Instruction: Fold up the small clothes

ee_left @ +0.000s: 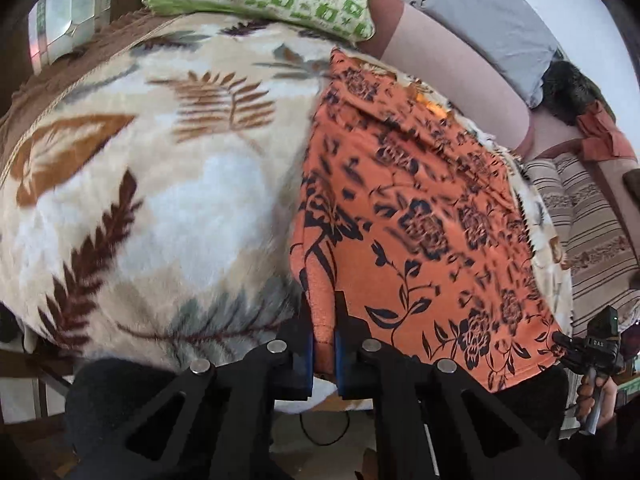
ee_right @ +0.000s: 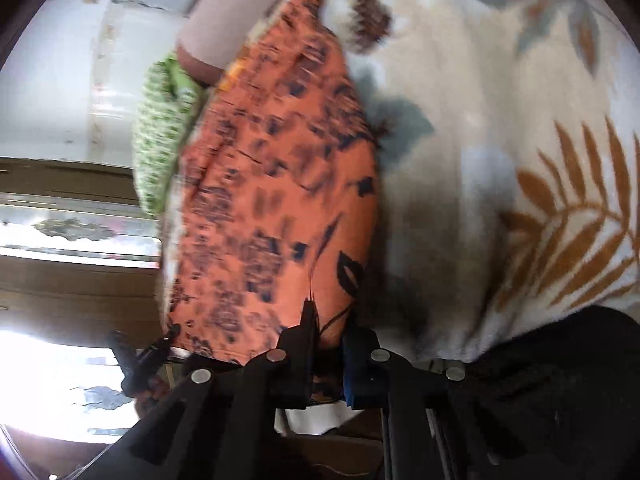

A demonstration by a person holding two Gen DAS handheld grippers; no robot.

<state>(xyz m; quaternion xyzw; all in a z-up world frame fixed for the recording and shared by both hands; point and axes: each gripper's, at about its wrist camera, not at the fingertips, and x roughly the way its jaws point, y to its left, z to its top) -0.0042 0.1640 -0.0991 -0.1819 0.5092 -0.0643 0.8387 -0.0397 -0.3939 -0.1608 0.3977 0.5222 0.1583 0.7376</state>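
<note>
Two corners of the orange cloth [ee_left: 420, 216] are pinched, one per gripper, and it lies stretched over the bed blanket [ee_left: 160, 208]. We judge the step to be carrying the near edge over to the far edge: we should move both corners at the same pace, keep the edge taut, and lay it down square. Left gripper [ee_left: 324, 344] is clamped on a rolled hem; right gripper [ee_right: 328, 344] is clamped on the other corner.
</note>
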